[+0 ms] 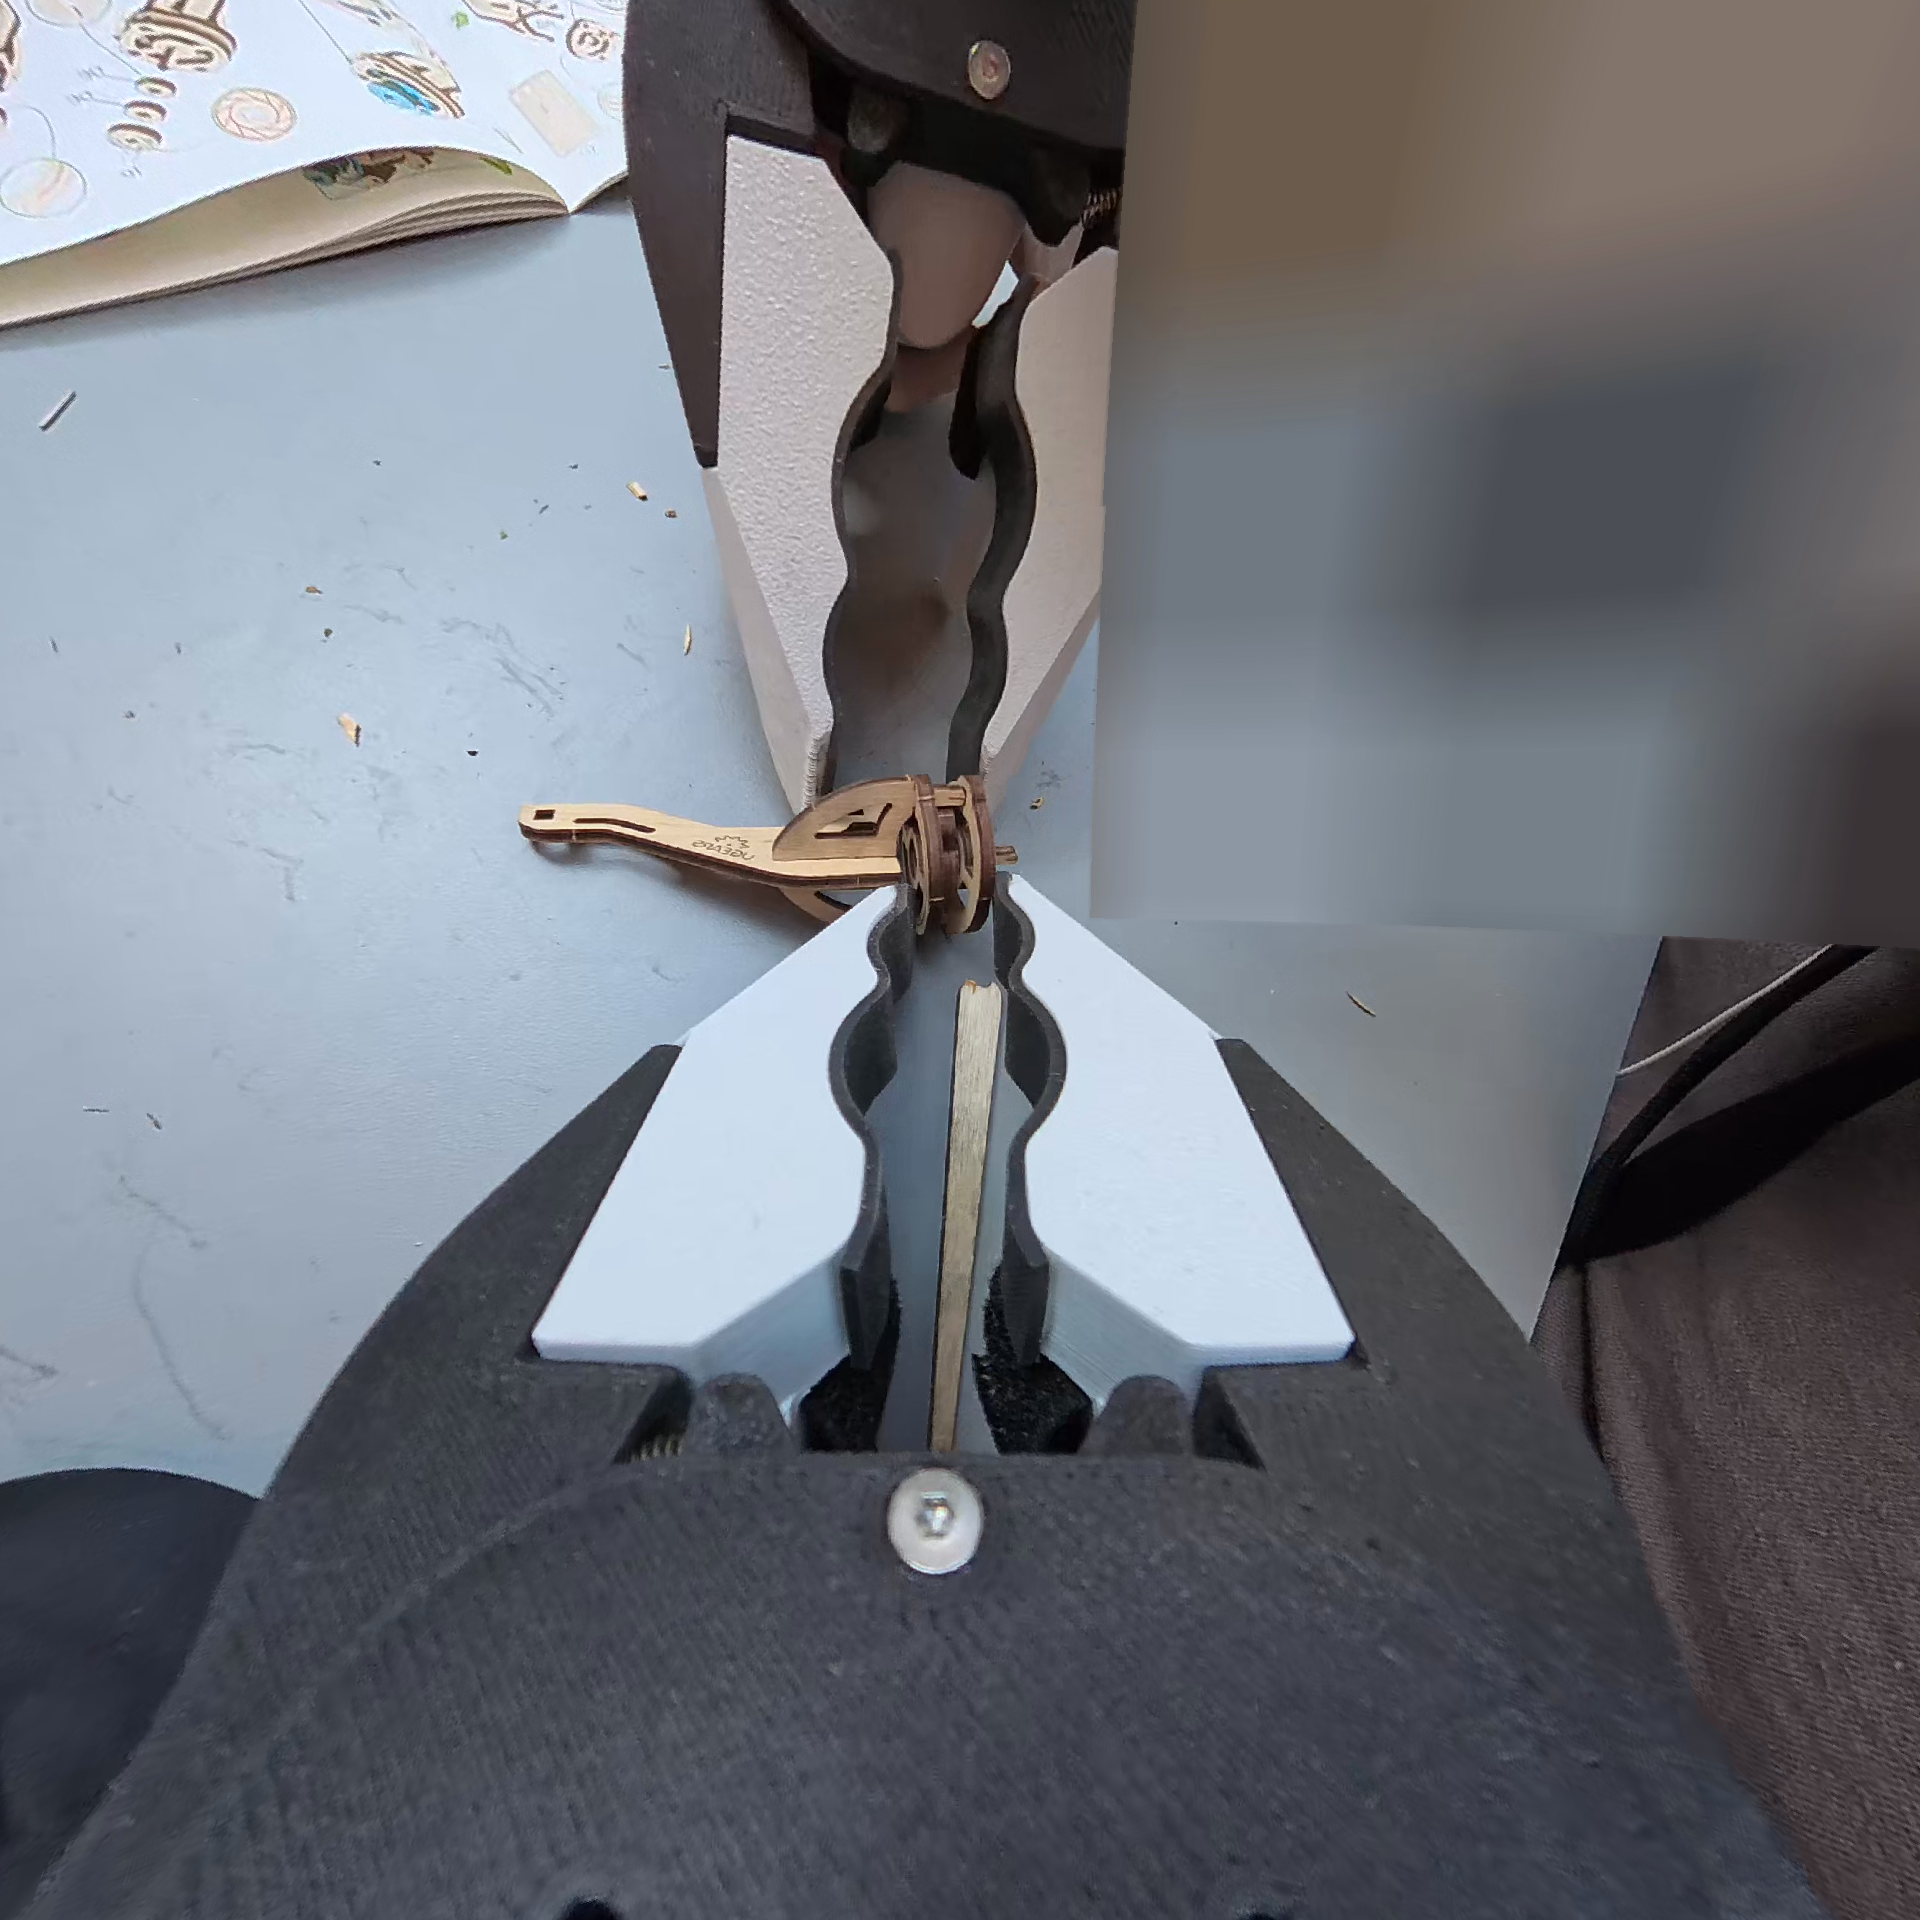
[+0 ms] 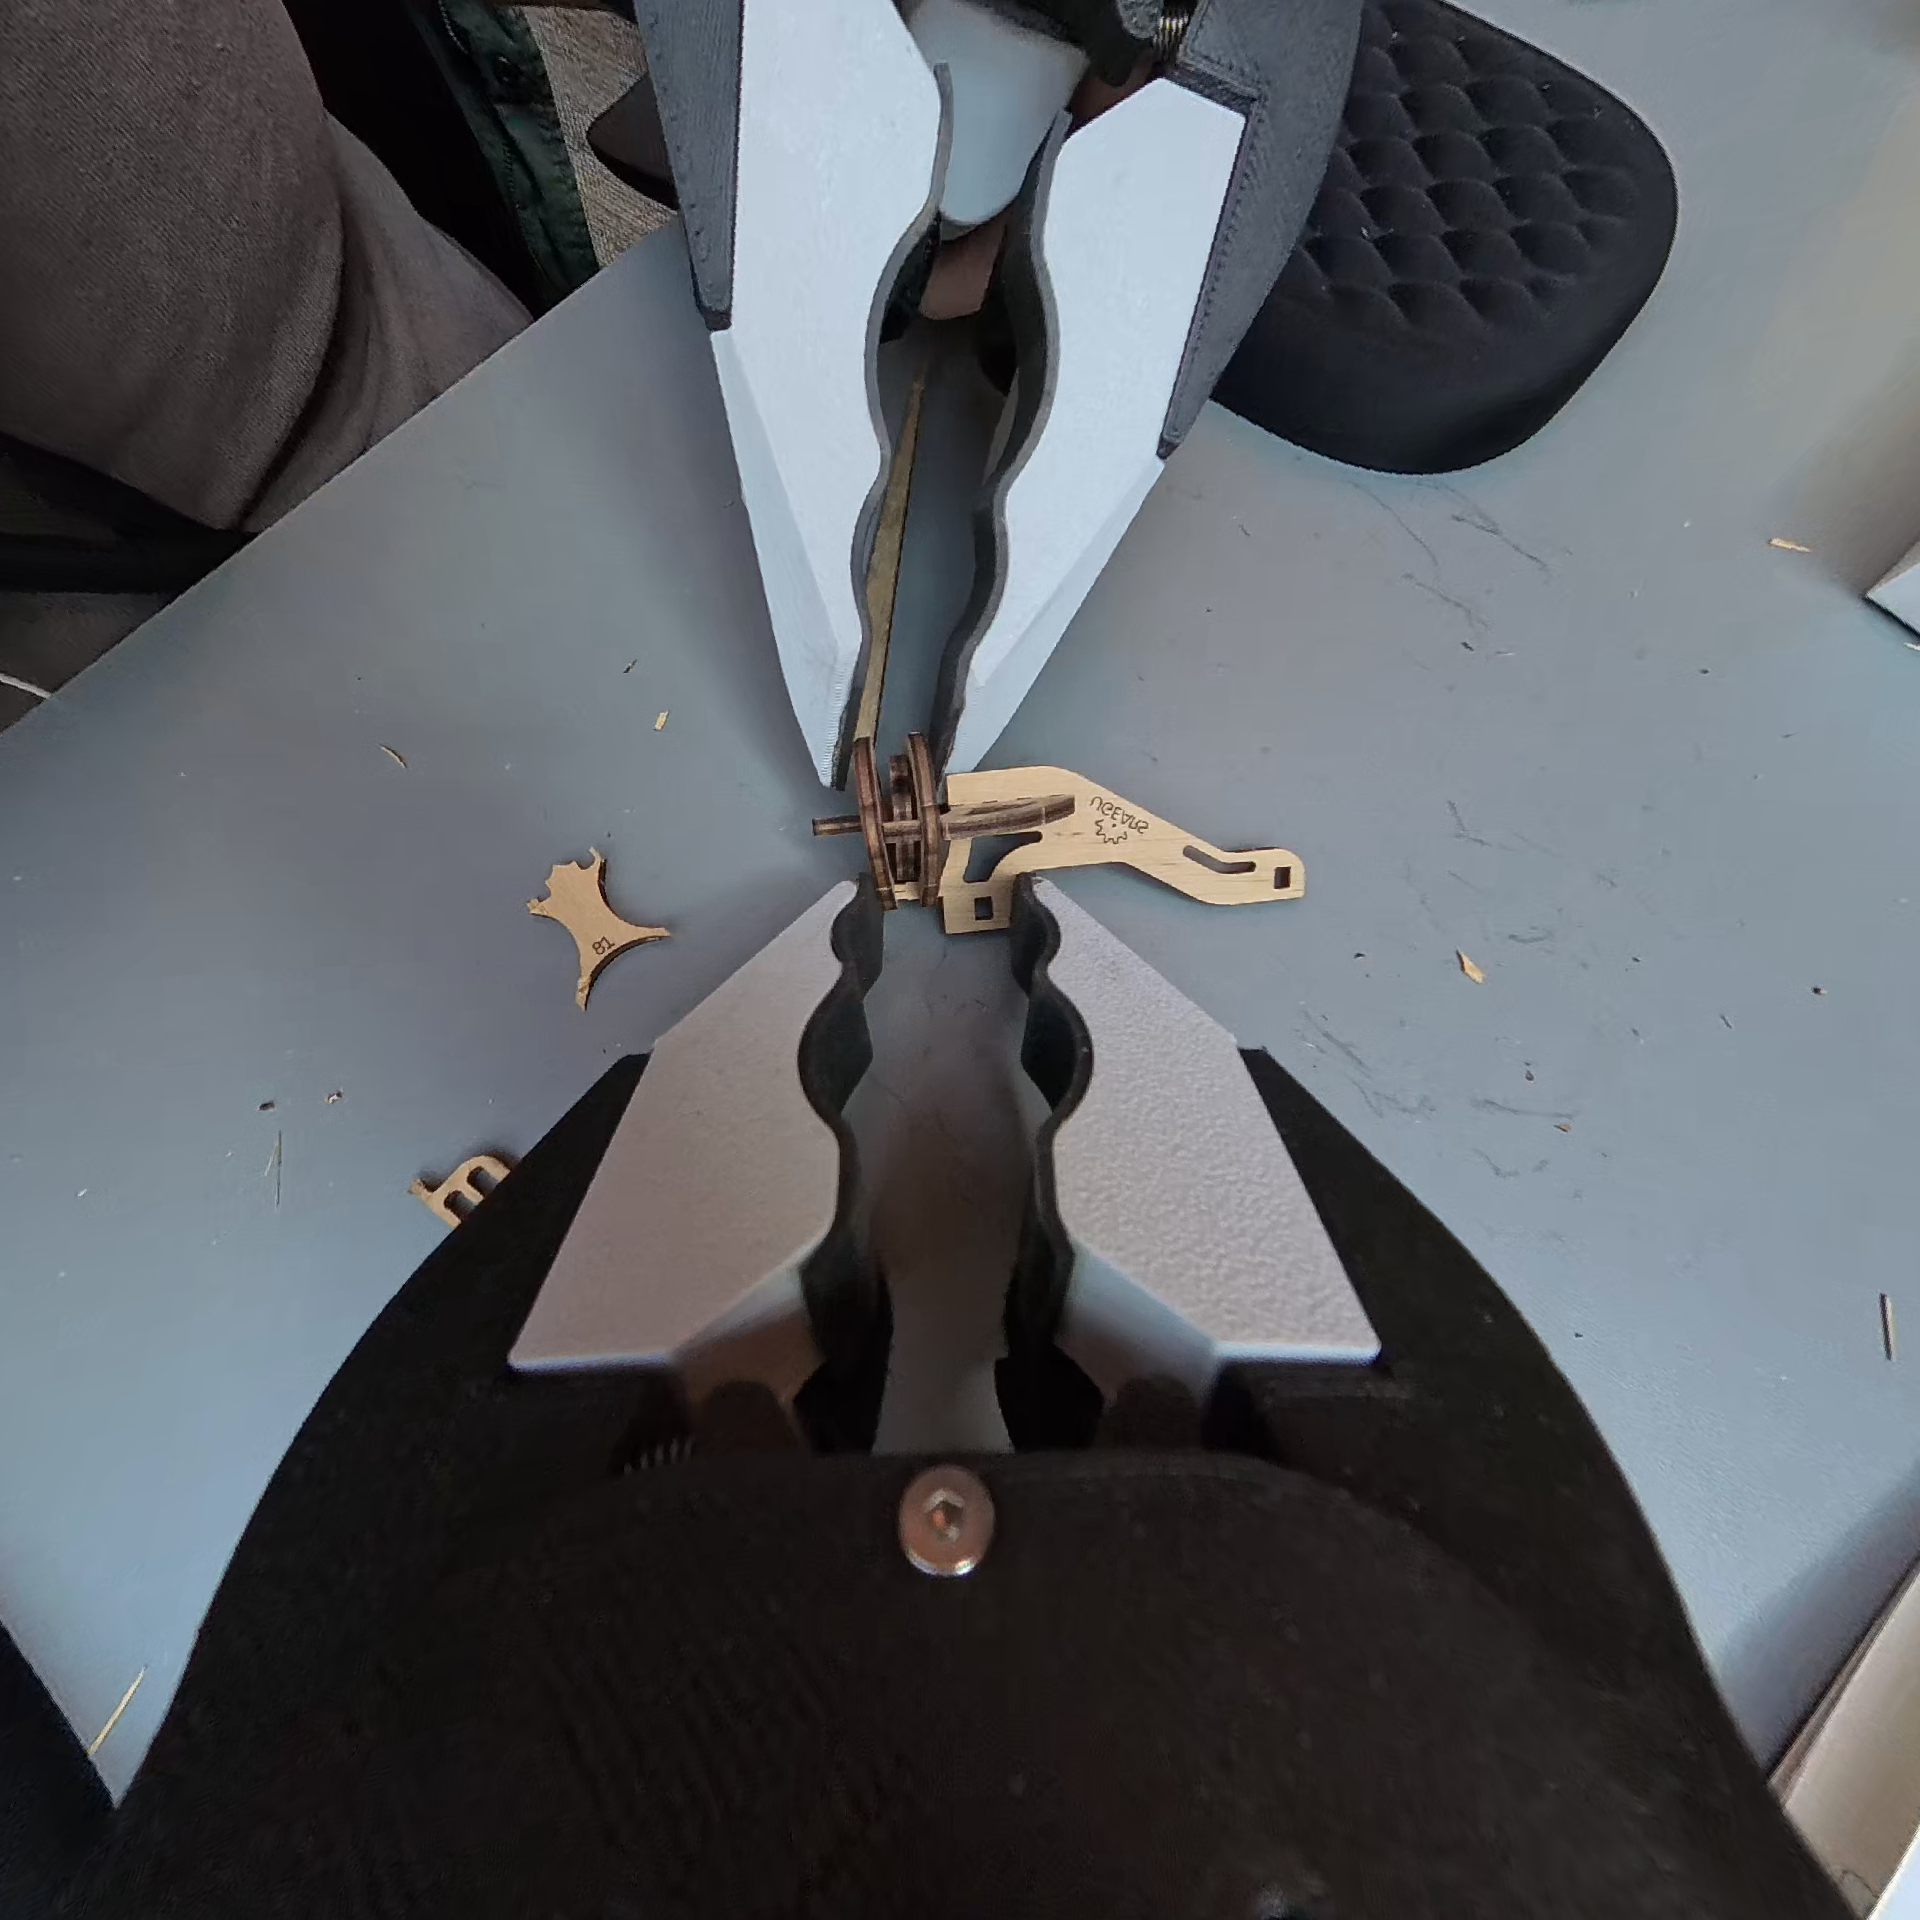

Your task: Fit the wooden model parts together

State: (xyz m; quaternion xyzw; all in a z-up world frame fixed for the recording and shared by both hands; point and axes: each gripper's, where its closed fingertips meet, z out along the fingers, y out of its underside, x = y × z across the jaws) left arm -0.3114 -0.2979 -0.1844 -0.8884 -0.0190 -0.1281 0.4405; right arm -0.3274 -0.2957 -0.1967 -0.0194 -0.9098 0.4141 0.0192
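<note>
Two hand-held grippers meet tip to tip above the grey surface (image 2: 1455, 727). The left hand-held gripper (image 1: 954, 920), nearly closed, pinches the wooden disc cluster (image 1: 945, 857), a flat stick (image 1: 966, 1195) lying between its fingers. The right hand-held gripper (image 2: 940, 899), slightly wider, clamps the long lever piece (image 2: 1122, 842). Best keep both aligned and press straight, gently, to avoid snapping tabs.

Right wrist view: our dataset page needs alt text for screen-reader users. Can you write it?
Two hand-held grippers meet tip to tip over a grey table, both pinching a small wooden model assembly of stacked discs with a flat lever arm pointing right. A loose wooden offcut lies to the left.
</note>
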